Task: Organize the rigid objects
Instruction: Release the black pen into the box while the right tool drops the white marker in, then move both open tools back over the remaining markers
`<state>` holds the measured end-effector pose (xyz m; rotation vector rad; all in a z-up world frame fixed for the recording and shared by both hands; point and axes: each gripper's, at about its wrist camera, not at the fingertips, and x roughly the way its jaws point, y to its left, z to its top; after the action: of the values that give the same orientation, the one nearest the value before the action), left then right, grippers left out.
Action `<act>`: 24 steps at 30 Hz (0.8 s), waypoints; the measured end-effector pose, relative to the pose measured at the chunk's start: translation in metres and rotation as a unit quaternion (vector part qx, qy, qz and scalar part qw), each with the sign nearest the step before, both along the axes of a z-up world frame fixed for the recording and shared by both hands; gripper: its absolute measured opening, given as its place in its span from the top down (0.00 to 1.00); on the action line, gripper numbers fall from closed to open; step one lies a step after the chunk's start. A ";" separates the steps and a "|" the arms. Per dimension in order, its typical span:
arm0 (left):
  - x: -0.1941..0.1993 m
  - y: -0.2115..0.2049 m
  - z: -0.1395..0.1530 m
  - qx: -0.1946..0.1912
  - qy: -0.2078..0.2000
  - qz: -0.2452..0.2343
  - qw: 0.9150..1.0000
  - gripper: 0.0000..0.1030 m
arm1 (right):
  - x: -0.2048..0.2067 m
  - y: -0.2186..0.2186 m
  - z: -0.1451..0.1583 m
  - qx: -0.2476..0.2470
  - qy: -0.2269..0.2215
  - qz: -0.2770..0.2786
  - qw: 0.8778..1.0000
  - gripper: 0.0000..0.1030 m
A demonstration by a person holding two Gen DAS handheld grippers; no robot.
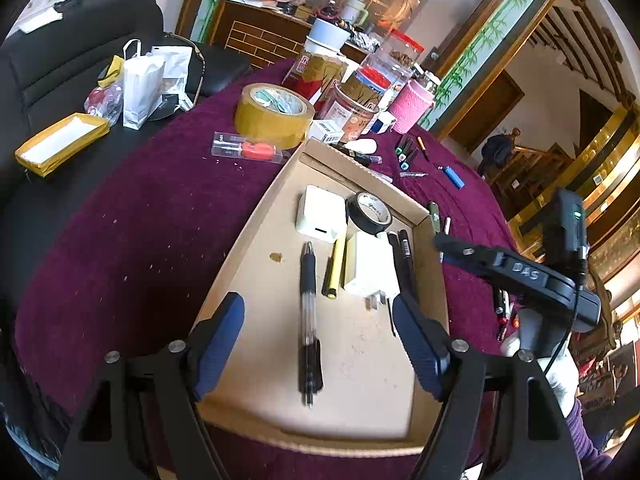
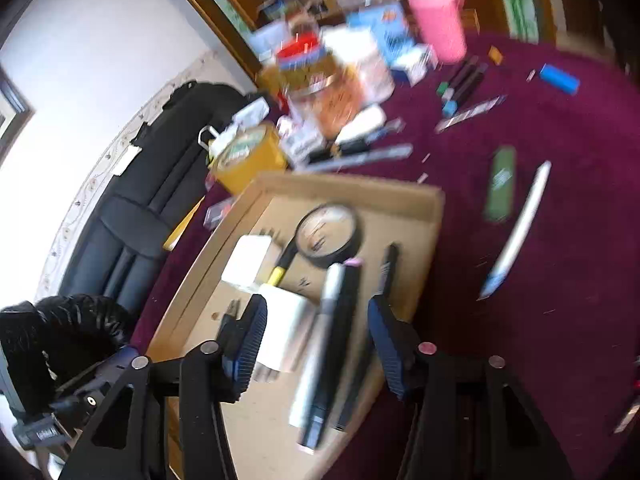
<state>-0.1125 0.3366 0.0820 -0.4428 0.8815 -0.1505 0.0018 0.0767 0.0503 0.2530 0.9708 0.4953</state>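
Both hand-held grippers are hovering spread over the cardboard tray (image 1: 416,216).
The left hand-held gripper (image 1: 318,344) and the right hand-held gripper (image 2: 318,338) are pinching nothing; probably fetching a loose marker (image 2: 500,184) from the bench (image 1: 140,232) is coming next.

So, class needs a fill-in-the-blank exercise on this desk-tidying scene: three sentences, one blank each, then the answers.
1. The roll of black tape lies inside the shallow ____ tray.
2. The tablecloth under the tray is dark ____.
3. The big roll of brown packing tape sits ____ the tray, on the cloth.

Missing words: cardboard; red; outside
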 end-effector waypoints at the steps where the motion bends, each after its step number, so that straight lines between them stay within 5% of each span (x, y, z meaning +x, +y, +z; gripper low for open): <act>1: -0.005 0.000 0.002 -0.002 -0.004 0.003 1.000 0.26 | -0.005 -0.009 0.007 -0.004 -0.014 -0.006 1.000 0.38; 3: -0.014 -0.001 0.006 -0.001 -0.016 0.017 1.000 0.26 | -0.016 -0.030 0.021 -0.015 -0.039 -0.022 0.999 0.36; 7: -0.039 -0.015 0.035 0.083 -0.093 0.070 0.990 0.26 | -0.053 -0.078 0.060 -0.062 -0.127 -0.064 0.988 0.31; 9: -0.053 -0.026 0.054 0.105 -0.138 0.076 0.982 0.26 | -0.078 -0.099 0.079 -0.106 -0.195 -0.099 0.970 0.14; 11: -0.066 -0.043 0.070 0.122 -0.184 0.070 0.973 0.17 | -0.107 -0.121 0.095 -0.157 -0.274 -0.153 0.936 0.03; 14: -0.082 -0.072 0.090 0.162 -0.255 0.063 0.951 0.04 | -0.155 -0.155 0.106 -0.199 -0.387 -0.237 0.869 0.00; 16: -0.087 -0.099 0.097 0.184 -0.291 0.042 0.938 0.00 | -0.168 -0.177 0.104 -0.202 -0.412 -0.267 0.847 0.00; 18: -0.079 -0.125 0.095 0.183 -0.281 0.001 0.942 0.00 | -0.153 -0.200 0.094 -0.203 -0.357 -0.263 0.873 0.00; 20: -0.058 -0.147 0.083 0.152 -0.236 -0.043 0.959 0.00 | -0.122 -0.225 0.074 -0.190 -0.258 -0.234 0.918 0.00; 24: -0.015 -0.184 0.049 0.074 -0.131 -0.113 0.982 0.00 | -0.078 -0.266 0.043 -0.192 -0.188 -0.261 0.927 0.00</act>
<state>-0.1279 0.1528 0.1311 -0.1777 0.6766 -0.3427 -0.0764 -0.1891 0.0928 0.0495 0.5702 -0.1409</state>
